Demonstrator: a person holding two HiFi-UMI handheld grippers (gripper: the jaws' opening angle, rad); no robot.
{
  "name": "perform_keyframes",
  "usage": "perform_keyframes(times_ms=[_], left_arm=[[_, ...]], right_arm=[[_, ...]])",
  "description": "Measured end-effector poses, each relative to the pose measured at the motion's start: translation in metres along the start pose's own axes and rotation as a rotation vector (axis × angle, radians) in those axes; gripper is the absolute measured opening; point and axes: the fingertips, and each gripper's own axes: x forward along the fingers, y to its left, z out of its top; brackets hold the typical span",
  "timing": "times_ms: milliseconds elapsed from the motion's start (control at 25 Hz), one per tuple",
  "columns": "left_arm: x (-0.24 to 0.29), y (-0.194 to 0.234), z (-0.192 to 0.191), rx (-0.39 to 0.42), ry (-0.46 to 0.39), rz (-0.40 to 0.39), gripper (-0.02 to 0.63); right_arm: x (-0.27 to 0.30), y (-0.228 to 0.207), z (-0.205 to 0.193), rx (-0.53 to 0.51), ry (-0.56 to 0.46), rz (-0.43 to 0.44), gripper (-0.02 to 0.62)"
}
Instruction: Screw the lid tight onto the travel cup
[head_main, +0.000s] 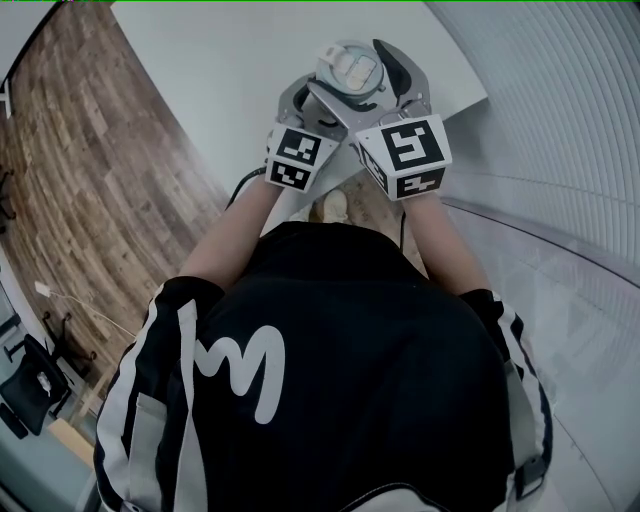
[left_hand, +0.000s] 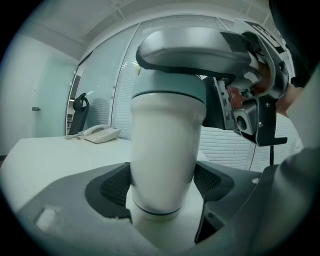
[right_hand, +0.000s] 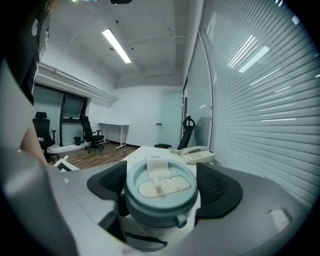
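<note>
No brand or print is seen on the travel cup (left_hand: 165, 150) or its lid (right_hand: 159, 192). The only markings are black-and-white square patterns on the two marker cubes, one on each claw (head_main: 297, 157) (head_main: 408, 155), and a white m-like squiggle on the person's black shirt (head_main: 330, 390).

One cup, one lid, two claws are counted. The white cup body is clamped between the jaws of the left gripper (left_hand: 162, 187), with the dark pads (left_hand: 117, 187) pressed on both of its sides and the jaws spread wide around it. The teal lid is seated on the cup's mouth, above the left gripper's jaws. It is closed, so the contents are hidden. A pale flip tab (right_hand: 156, 167) is raised on top of the lid.

The lid is gripped by the right gripper (right_hand: 160, 190), with a pad (right_hand: 216, 190) set against each side of its rim.

Beyond both claws, one telephone (right_hand: 199, 156) is seen on the white table (head_main: 230, 80). Past the right gripper's left jaw, two office chairs (right_hand: 43, 131) (right_hand: 90, 134) are visible.
</note>
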Motion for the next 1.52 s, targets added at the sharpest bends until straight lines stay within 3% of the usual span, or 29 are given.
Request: perform_keyframes(times_ms=[880, 1200, 1520], left_arm=[[-0.002, 0.001, 0.001, -0.005, -0.003, 0.012, 0.405], [-0.003, 0.000, 0.003, 0.001, -0.003, 0.012, 0.407], [-0.026, 0.008, 0.000, 0.075, 0.020, 0.032, 0.403]], right_arm=[[0.001, -0.007, 0.005, 0.138, -0.009, -0.205, 0.419], [-0.004, -0.006, 0.012, 0.130, -0.058, -0.201, 0.416], [-0.014, -0.011, 0.010, 0.149, -0.072, -0.139, 0.450]])
